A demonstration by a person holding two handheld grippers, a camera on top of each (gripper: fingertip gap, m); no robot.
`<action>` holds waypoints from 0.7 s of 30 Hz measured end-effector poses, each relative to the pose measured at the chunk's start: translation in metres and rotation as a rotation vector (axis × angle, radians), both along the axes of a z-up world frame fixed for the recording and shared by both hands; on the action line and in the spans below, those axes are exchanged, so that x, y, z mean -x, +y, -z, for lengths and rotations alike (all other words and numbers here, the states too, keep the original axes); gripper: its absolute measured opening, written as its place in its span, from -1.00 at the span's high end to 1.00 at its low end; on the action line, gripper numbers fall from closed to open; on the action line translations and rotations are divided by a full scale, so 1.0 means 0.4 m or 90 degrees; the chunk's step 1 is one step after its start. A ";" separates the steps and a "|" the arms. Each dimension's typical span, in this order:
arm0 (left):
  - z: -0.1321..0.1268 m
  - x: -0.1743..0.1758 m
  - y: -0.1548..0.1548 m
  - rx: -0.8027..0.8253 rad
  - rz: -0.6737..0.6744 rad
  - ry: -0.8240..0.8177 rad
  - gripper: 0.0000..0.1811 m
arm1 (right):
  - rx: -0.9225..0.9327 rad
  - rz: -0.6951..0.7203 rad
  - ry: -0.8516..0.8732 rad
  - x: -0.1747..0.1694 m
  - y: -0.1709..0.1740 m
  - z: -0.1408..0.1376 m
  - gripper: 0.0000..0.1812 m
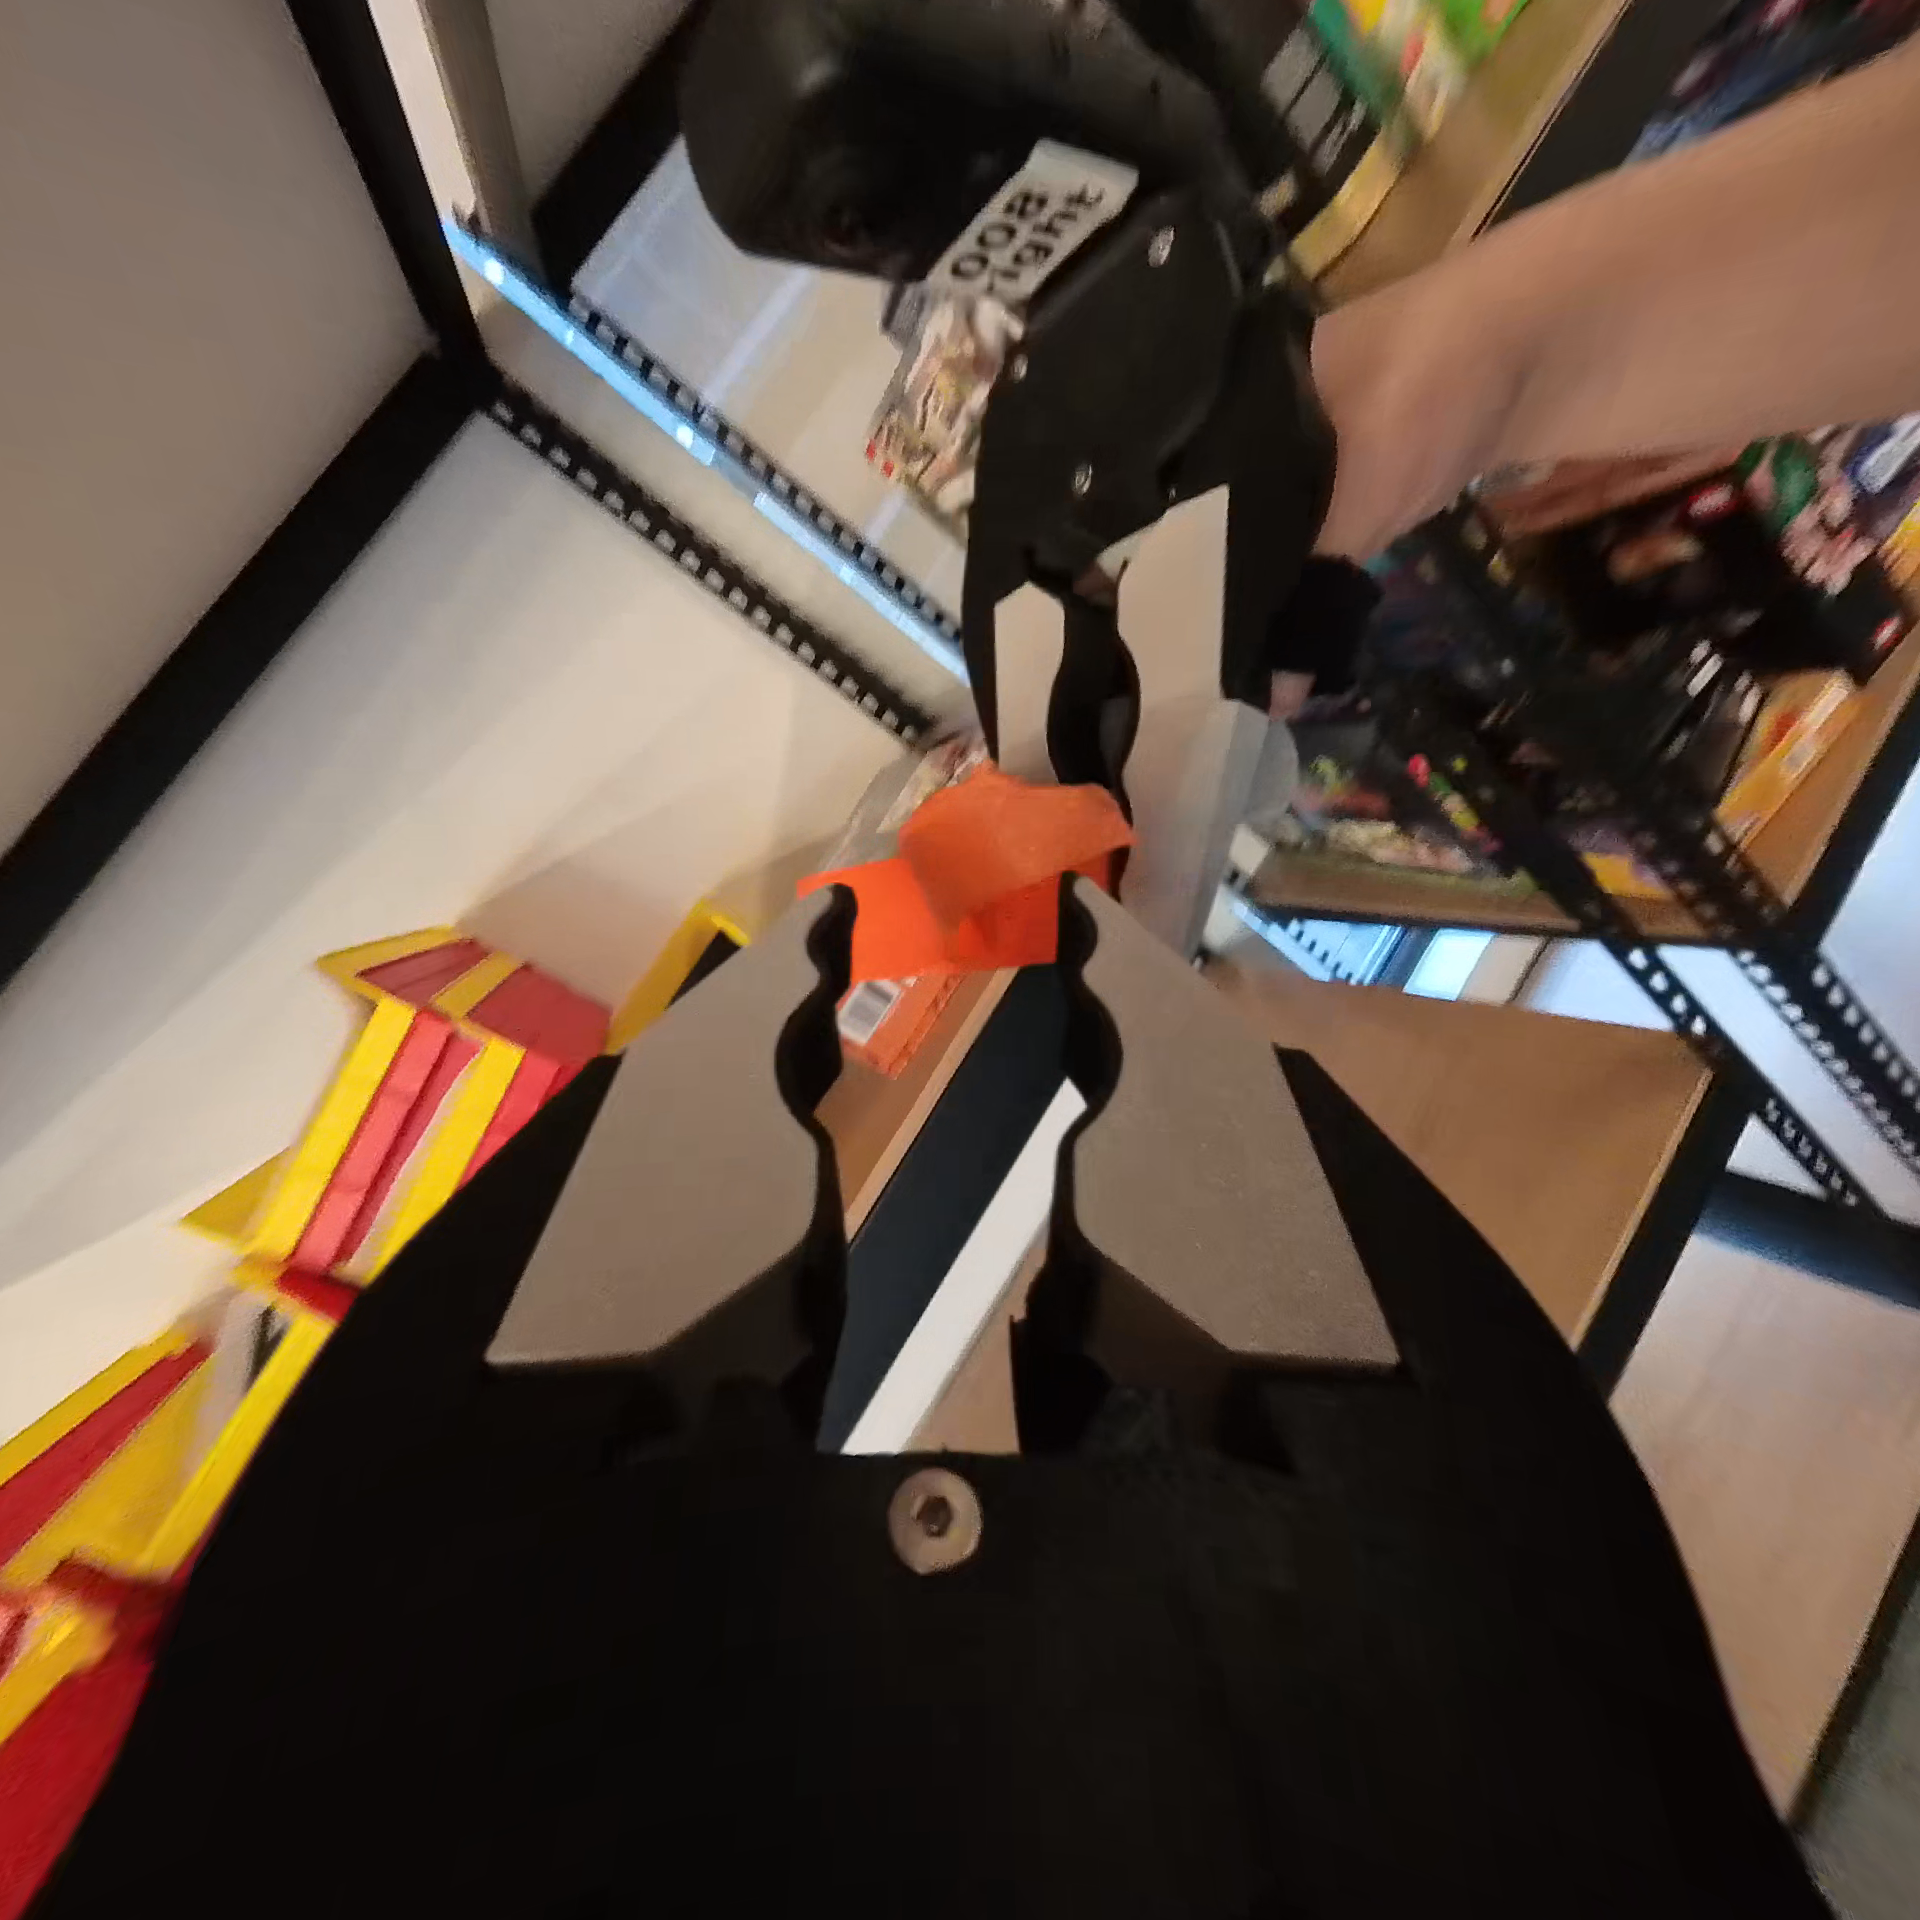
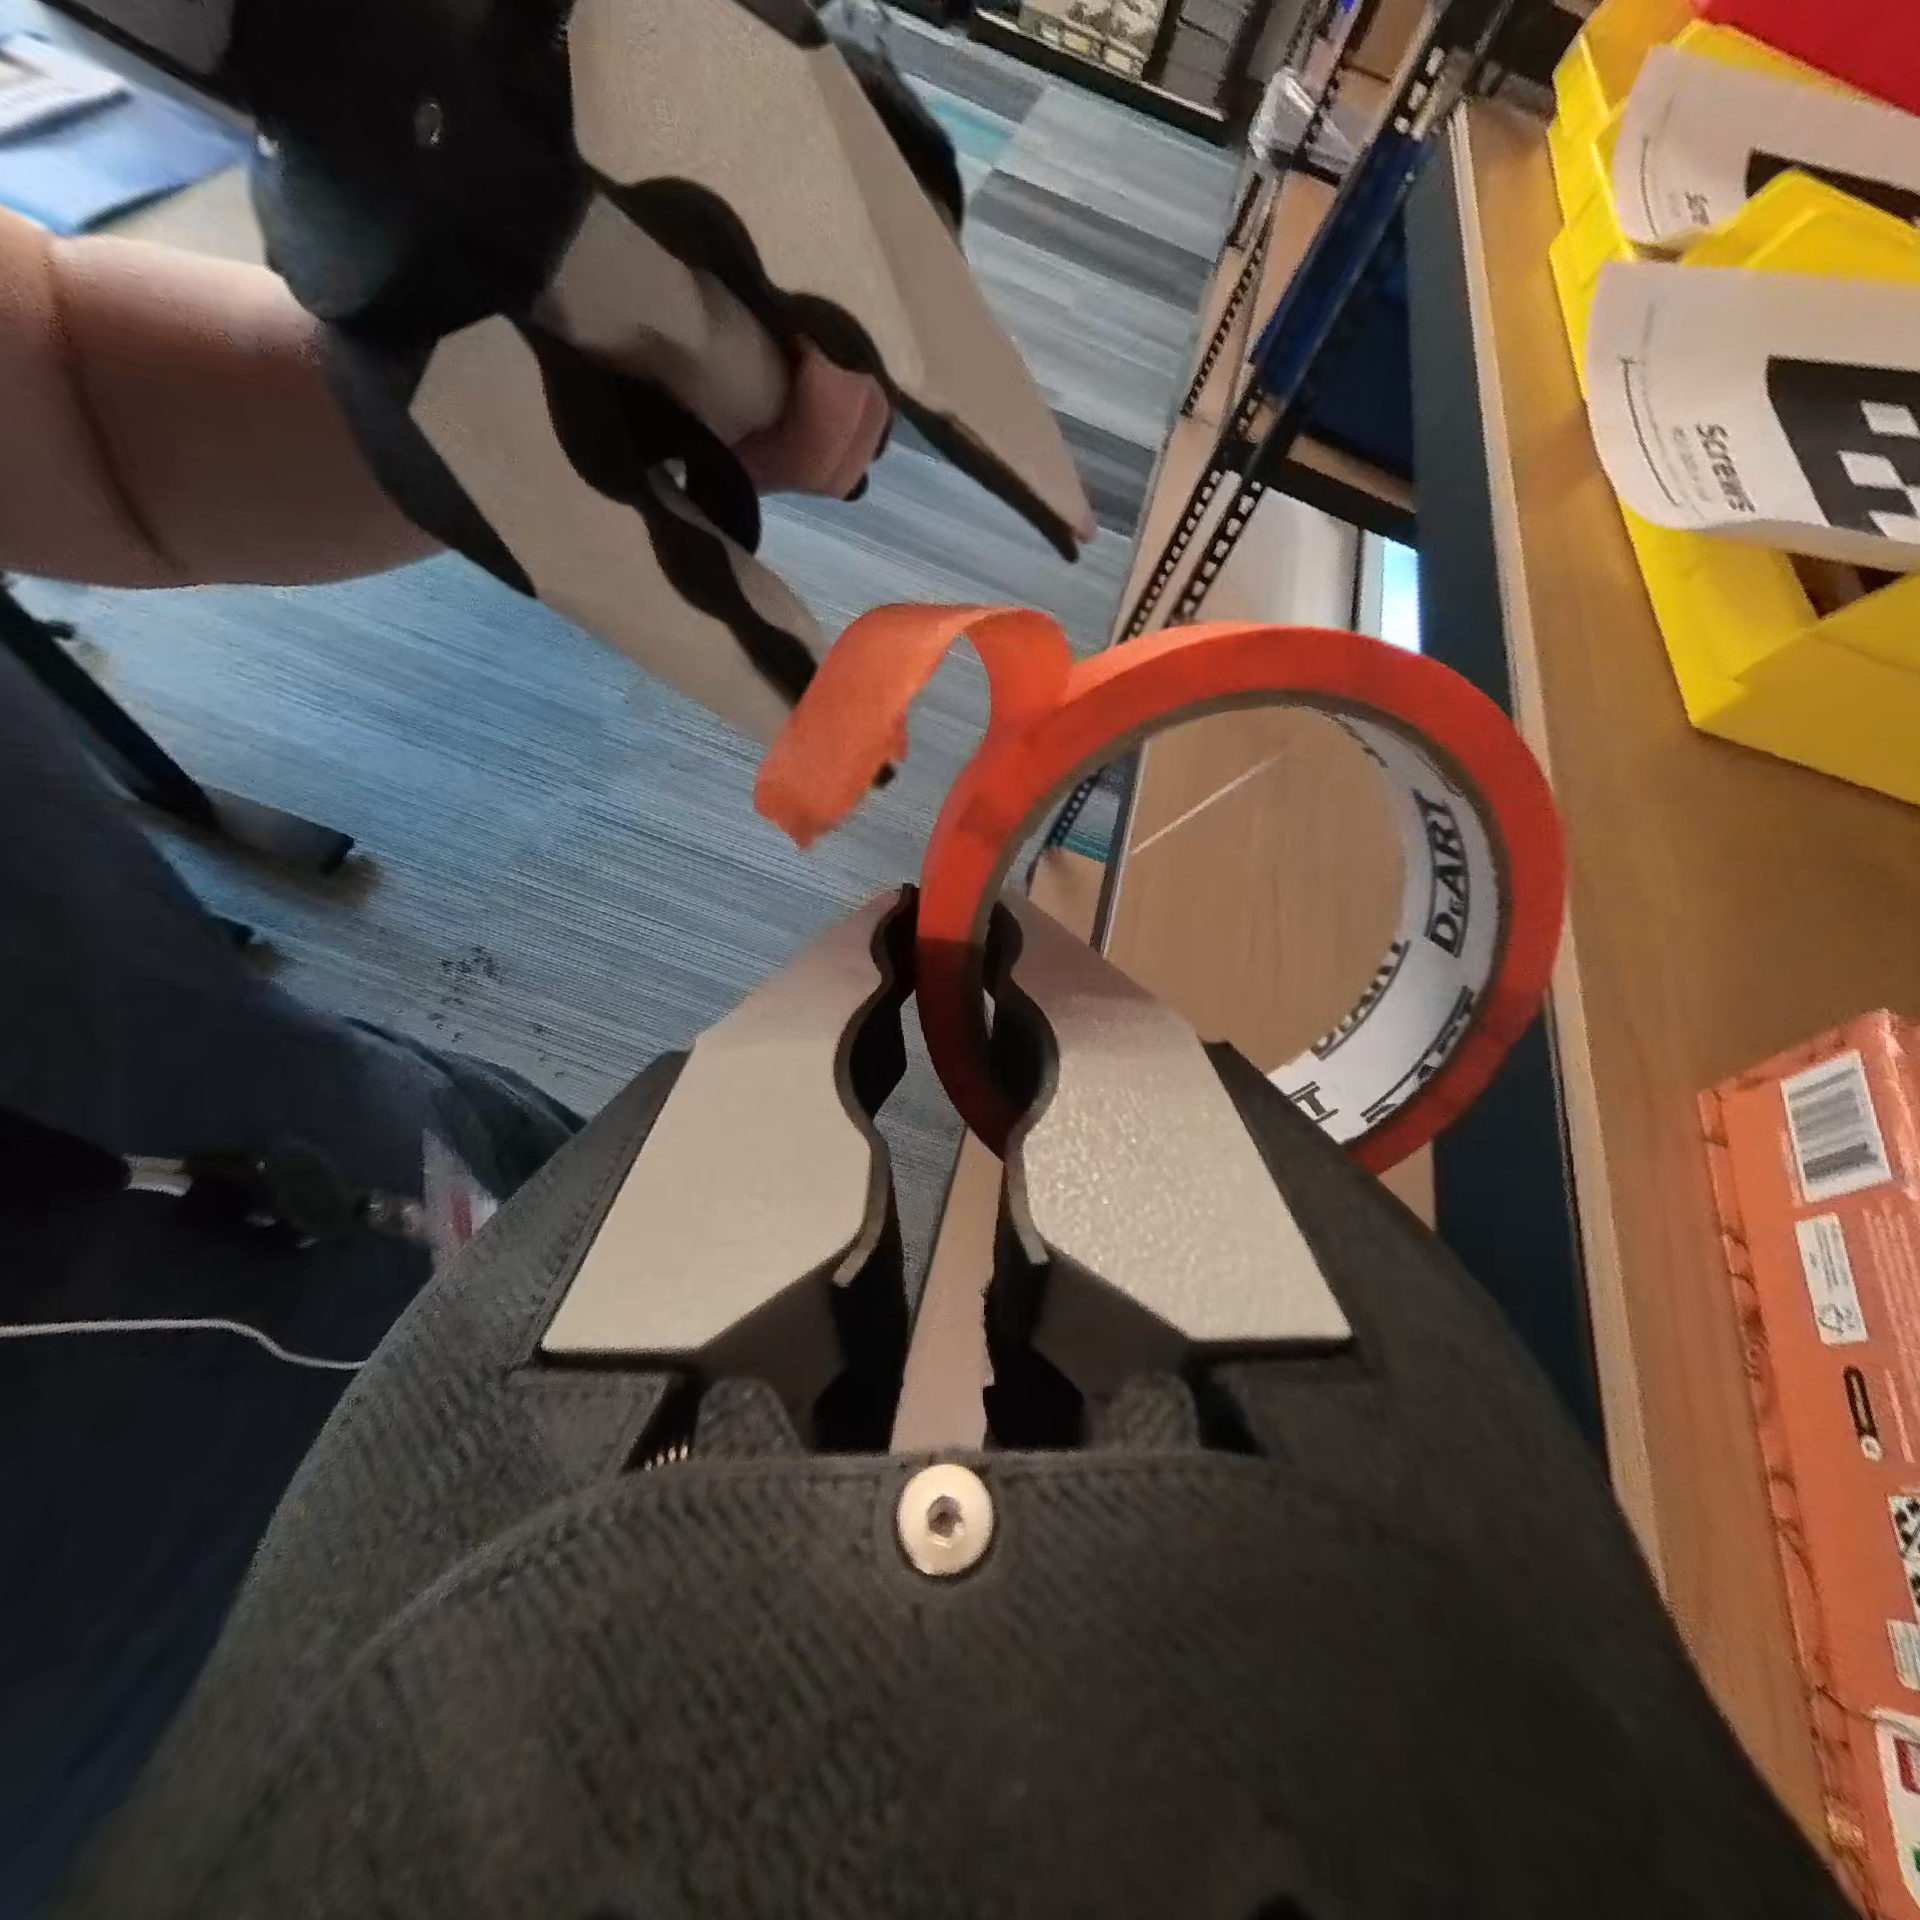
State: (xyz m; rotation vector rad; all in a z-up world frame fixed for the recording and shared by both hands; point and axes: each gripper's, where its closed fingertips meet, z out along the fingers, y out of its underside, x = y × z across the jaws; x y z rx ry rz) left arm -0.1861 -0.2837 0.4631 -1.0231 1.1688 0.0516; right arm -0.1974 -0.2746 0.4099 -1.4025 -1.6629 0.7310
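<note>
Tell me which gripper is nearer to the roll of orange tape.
Right. The right gripper is clamped on the roll of orange tape; the left gripper is open by the loose tape end, off the roll.

Matt tape, grainy plastic, pale wood

The orange tape roll [image 2: 1247, 883] looks like matt crepe paper on a white card core; the right hand-held gripper [image 2: 951, 935] has ribbed black plastic and grainy grey pads; the shelf [image 2: 1683, 935] is smooth wood.

An orange tape roll [image 2: 1247, 883] is standing on edge between the right gripper's [image 2: 951, 940] jaws, white core showing (printed inside). Its loose end [image 2: 873, 707] is curling free just beyond the left gripper's [image 1: 956, 914] parted jaws, apparently unpinched.
</note>
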 end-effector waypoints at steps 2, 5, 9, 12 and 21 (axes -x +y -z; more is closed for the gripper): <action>0.007 -0.002 0.036 -0.011 0.048 -0.014 0.67 | 0.010 0.030 0.001 0.004 0.021 0.010 0.91; 0.006 0.004 0.062 0.002 0.134 -0.056 0.76 | 0.039 0.089 0.004 0.013 0.040 0.029 0.90; 0.007 0.028 0.073 0.087 0.251 -0.121 1.00 | 0.064 0.180 0.024 0.031 0.066 0.052 0.91; 0.022 0.047 0.098 0.147 0.289 -0.136 1.00 | 0.097 0.247 0.043 0.049 0.091 0.067 0.91; 0.017 0.075 0.120 0.268 0.398 -0.193 1.00 | 0.218 0.372 0.120 0.073 0.133 0.052 0.90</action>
